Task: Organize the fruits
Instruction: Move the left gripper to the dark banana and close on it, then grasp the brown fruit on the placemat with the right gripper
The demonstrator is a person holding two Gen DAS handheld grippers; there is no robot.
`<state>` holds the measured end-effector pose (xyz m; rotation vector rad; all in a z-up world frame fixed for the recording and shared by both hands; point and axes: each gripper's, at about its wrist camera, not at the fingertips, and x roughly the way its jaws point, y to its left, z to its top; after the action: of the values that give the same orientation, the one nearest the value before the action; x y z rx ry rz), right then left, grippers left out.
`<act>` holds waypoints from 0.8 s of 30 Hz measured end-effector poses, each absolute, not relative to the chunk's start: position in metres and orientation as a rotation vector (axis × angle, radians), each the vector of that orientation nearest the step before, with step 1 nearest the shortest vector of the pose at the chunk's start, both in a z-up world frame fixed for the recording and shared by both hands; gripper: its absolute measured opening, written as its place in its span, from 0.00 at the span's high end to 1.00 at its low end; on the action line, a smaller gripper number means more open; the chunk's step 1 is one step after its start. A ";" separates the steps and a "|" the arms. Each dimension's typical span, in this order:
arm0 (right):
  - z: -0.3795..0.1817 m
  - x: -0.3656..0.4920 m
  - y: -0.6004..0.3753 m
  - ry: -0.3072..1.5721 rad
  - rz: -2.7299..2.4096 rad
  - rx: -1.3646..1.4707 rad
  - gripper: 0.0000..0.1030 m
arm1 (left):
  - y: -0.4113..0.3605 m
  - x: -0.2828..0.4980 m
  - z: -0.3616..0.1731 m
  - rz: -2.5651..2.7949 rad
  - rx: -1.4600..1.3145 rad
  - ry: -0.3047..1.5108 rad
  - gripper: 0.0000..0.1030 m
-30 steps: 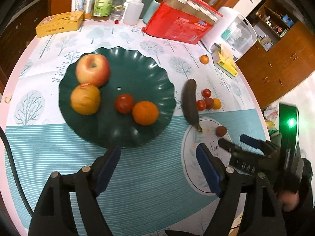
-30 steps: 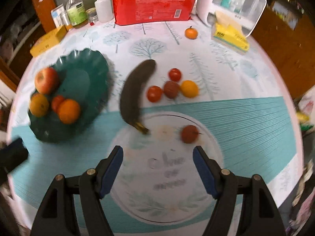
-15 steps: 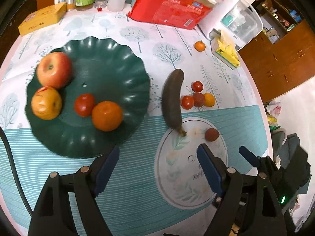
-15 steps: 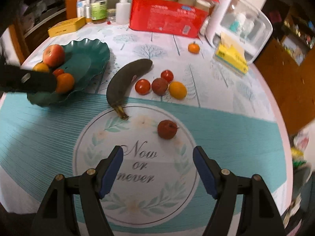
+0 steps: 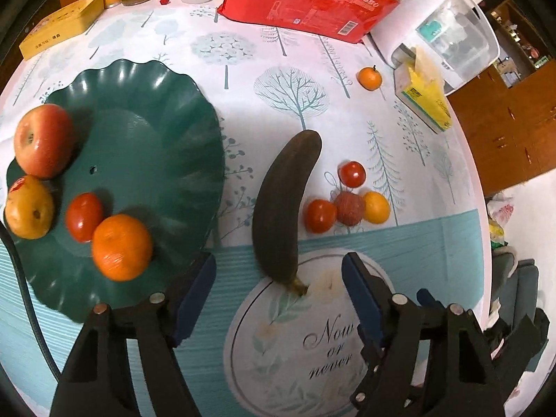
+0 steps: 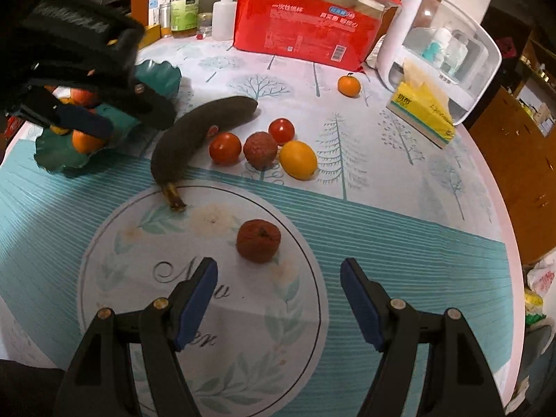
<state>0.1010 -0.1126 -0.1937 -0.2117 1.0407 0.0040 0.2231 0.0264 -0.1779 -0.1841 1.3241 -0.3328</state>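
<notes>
My plate half filled, more fruit loose on the tabletop.

The green plate (image 5: 166,132) near the left edge holds an apple (image 5: 41,139), a yellow fruit (image 5: 29,208), a tomato (image 5: 83,215) and an orange (image 5: 121,246). My left gripper (image 5: 278,285) hovers over the dark banana's (image 5: 285,201) stem end, jaws closing, nothing pressed yet. My right gripper (image 6: 278,288) stands apart and empty, a reddish-brown fruit (image 6: 258,240) just ahead of it. Beside the banana lie two tomatoes (image 6: 225,148), a lychee (image 6: 260,150) and a lemon (image 6: 298,160).
</notes>
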 end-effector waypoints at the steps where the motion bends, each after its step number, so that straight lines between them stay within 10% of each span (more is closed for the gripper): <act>1: -0.195 0.102 -0.113 1.041 0.009 -0.218 0.29 | 0.024 0.225 -0.180 -0.330 -0.187 1.324 0.31; 10: -0.204 0.110 -0.112 1.046 0.124 -0.220 0.30 | 0.008 0.240 -0.196 -0.295 -0.198 1.328 0.47; 24: -0.212 0.121 -0.108 1.053 0.194 -0.252 0.61 | 0.003 0.259 -0.217 -0.249 -0.229 1.330 0.55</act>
<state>0.1214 -0.1076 -0.2118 -0.2521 1.0531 0.1941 0.2589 0.0032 -0.2173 -0.2291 1.3299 -0.2491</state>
